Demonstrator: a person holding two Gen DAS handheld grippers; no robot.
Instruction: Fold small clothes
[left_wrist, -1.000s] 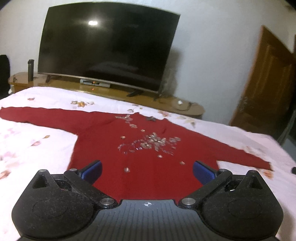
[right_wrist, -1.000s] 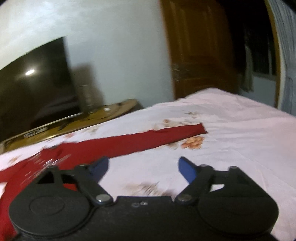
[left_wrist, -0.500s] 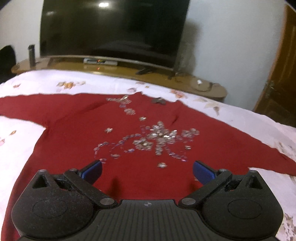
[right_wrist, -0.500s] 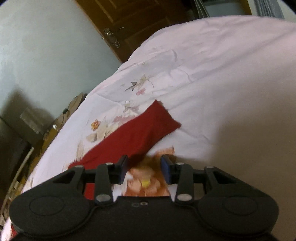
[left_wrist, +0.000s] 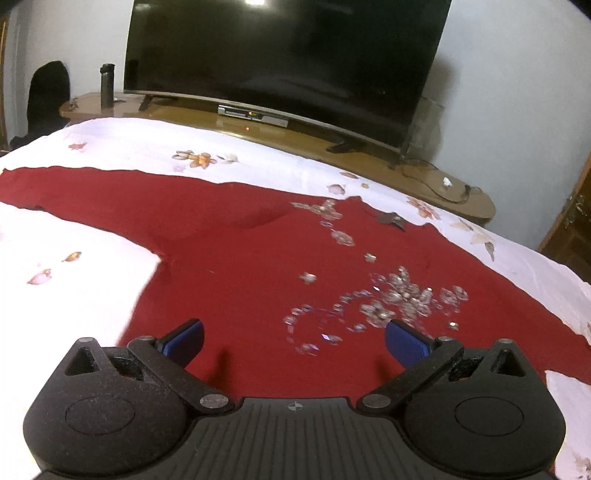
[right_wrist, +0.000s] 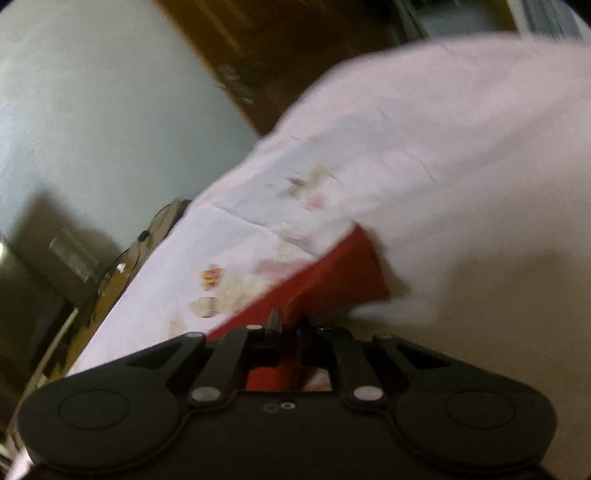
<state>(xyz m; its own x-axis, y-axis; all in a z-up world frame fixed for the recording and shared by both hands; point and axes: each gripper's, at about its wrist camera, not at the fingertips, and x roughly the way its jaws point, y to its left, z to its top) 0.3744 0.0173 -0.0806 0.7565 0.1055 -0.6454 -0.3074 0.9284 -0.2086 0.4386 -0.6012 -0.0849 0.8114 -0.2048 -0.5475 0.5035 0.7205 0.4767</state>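
While the left gripper (left_wrist: 293, 341) hung wide over the red sweater (left_wrist: 258, 258), the right gripper (right_wrist: 290, 326) pinched its sleeve (right_wrist: 332, 280), apparently ready to fold that inward.

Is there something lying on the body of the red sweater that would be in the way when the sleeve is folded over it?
Nothing visible does. The red sweater lies flat on the bedsheet, and only its own sewn-on sequins show on its body.
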